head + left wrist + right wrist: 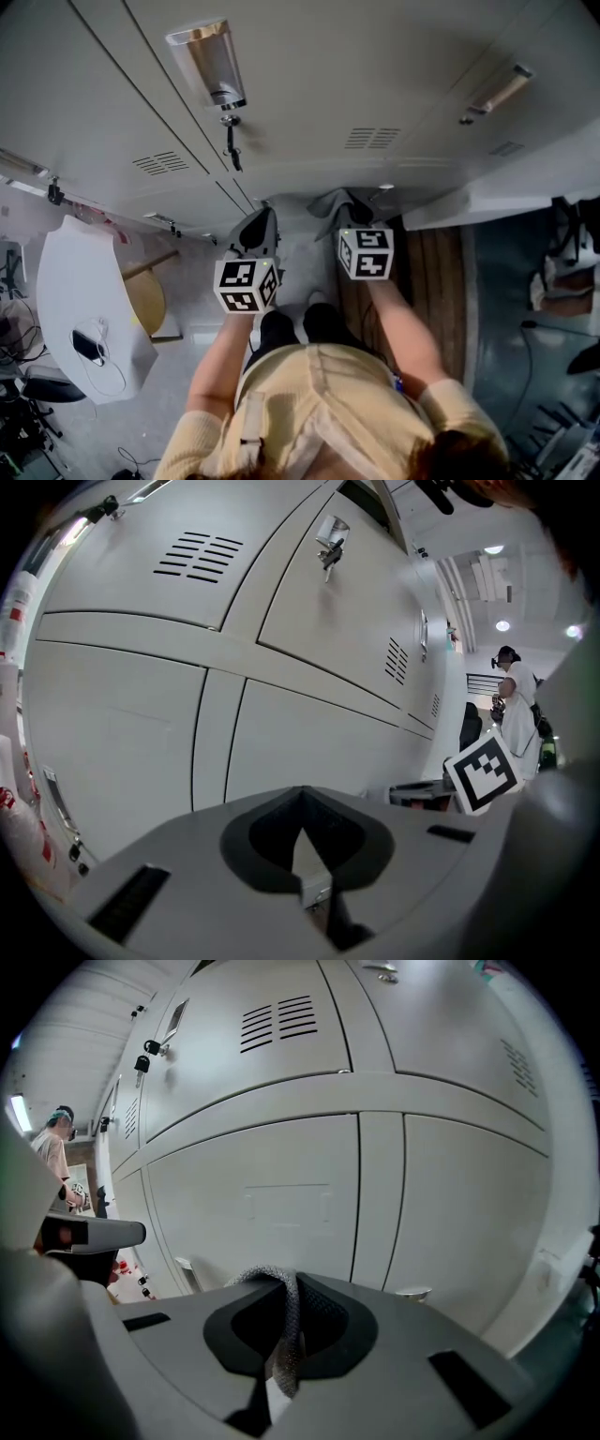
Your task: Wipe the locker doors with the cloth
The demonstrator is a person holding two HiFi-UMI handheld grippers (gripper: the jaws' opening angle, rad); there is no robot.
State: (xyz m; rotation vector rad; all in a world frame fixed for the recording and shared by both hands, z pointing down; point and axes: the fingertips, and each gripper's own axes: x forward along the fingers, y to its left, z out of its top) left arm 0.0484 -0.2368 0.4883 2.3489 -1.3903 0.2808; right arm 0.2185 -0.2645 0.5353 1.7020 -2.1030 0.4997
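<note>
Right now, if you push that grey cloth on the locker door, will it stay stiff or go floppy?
Probably floppy: the cloth curls in a soft loop where the right gripper pinches it. It looks knitted and thin, so likely light. It should flatten against the smooth locker door.

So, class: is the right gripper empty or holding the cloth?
Holding it: the right gripper has its jaws closed on a grey fold of cloth.

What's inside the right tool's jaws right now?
A grey cloth, pinched between the shut jaws of the right tool, with one fold looping out the front. The tool's body covers the rest of it.
</note>
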